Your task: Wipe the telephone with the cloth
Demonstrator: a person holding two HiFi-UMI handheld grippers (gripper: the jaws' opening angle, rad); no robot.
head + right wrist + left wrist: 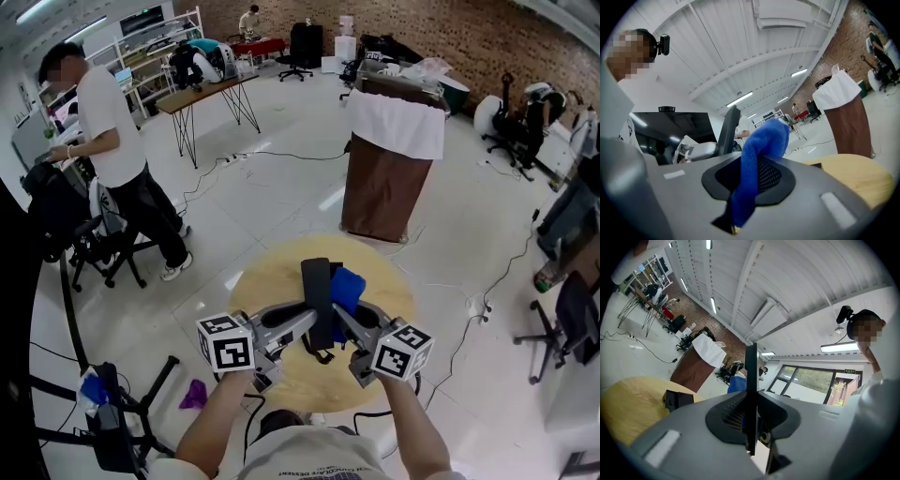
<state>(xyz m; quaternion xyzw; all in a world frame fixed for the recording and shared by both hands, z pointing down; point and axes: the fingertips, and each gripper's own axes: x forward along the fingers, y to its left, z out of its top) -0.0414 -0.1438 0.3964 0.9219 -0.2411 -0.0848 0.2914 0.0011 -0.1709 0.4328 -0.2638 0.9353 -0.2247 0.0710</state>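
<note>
Below, round wooden table (267,286), white floor (281,183); left hand-held gripper (309,323) tight on telephone (315,277), right (339,317) on cloth (350,289).

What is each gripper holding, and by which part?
Left gripper clamps the black telephone by its lower part; right gripper pinches the blue cloth near one end.

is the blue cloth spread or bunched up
Bunched up: the blue cloth stands as a thick wad clamped in the right gripper.

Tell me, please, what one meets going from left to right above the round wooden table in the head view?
Left gripper's black-and-white marker cube → slim black telephone → blue fabric cloth → right gripper's black-and-white marker cube.
</note>
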